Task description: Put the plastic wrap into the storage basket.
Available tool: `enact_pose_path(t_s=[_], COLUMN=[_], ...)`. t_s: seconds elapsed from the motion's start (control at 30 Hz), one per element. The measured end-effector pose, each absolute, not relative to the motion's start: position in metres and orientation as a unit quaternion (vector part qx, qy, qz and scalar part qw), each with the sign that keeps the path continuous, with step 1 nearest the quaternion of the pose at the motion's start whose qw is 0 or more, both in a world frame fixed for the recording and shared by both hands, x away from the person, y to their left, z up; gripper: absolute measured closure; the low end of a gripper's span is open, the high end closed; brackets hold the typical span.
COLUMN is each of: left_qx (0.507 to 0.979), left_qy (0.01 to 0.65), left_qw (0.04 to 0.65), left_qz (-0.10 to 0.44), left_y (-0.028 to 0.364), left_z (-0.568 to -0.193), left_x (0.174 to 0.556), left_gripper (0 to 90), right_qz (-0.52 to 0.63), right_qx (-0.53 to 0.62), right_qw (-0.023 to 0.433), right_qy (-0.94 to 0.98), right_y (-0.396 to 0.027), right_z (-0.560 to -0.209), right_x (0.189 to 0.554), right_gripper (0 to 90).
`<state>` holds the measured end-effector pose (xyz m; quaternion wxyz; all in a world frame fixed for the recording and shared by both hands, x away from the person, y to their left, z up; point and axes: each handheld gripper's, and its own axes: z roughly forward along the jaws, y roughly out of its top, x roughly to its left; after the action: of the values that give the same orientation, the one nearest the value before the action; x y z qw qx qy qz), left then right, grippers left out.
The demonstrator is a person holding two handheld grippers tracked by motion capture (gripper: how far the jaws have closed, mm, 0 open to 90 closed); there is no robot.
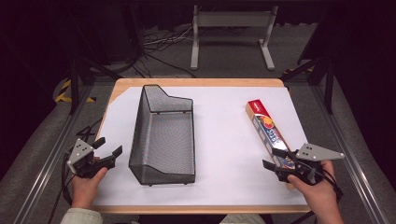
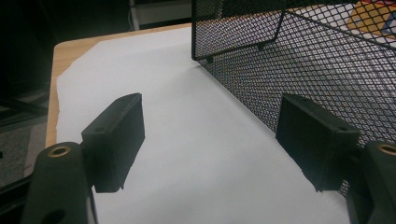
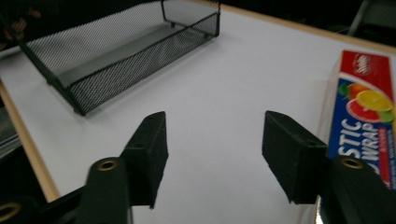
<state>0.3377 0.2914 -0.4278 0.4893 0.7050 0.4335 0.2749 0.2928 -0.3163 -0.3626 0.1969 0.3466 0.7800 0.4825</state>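
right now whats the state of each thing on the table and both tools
black wire mesh basket: upright on the white sheet, empty, untouched
long plastic wrap box with red end: lying flat on the sheet, closed, not gripped
left tool: open, nothing between its jaws, beside the basket
right tool: open, nothing between its jaws, at the near end of the box
white paper sheet: flat on the wooden table

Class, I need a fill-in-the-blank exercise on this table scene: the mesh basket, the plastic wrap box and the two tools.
1. The black mesh basket on the white sheet holds ____ inside.
2. The plastic wrap box lies to the ____ of the basket in the high view.
3. The jaws of the left tool stand ____.
4. The right tool is nearest the ____.

Missing words: nothing; right; open; plastic wrap box
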Motion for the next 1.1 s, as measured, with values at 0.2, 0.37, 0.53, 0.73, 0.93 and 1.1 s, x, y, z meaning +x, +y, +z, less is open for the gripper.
enact_pose_path(t_s=[0.2, 0.37, 0.53, 0.73, 0.93, 1.1], left_qx=[0.705, 0.705, 0.705, 0.706, 0.704, 0.704], left_qy=[0.433, 0.434, 0.434, 0.435, 0.437, 0.440], left_qw=[0.490, 0.489, 0.490, 0.487, 0.487, 0.485], left_qz=[0.275, 0.274, 0.274, 0.274, 0.275, 0.275], left_y=[0.291, 0.291, 0.292, 0.292, 0.293, 0.294], left_z=[-0.428, -0.429, -0.429, -0.429, -0.429, -0.431], left_x=[0.338, 0.338, 0.338, 0.338, 0.338, 0.338], left_gripper=[24.4, 24.4, 24.4, 24.3, 24.3, 24.3], right_qz=[0.511, 0.527, 0.516, 0.491, 0.469, 0.438], right_qx=[0.369, 0.375, 0.375, 0.406, 0.424, 0.436], right_qw=[0.221, 0.235, 0.252, 0.273, 0.278, 0.292], right_qy=[0.744, 0.726, 0.728, 0.720, 0.723, 0.730], right_y=[-0.323, -0.324, -0.322, -0.320, -0.320, -0.319], right_z=[-0.357, -0.351, -0.345, -0.337, -0.333, -0.333], right_x=[0.295, 0.298, 0.305, 0.321, 0.340, 0.355], right_gripper=[27.7, 21.7, 17.2, 15.4, 23.2, 26.4])
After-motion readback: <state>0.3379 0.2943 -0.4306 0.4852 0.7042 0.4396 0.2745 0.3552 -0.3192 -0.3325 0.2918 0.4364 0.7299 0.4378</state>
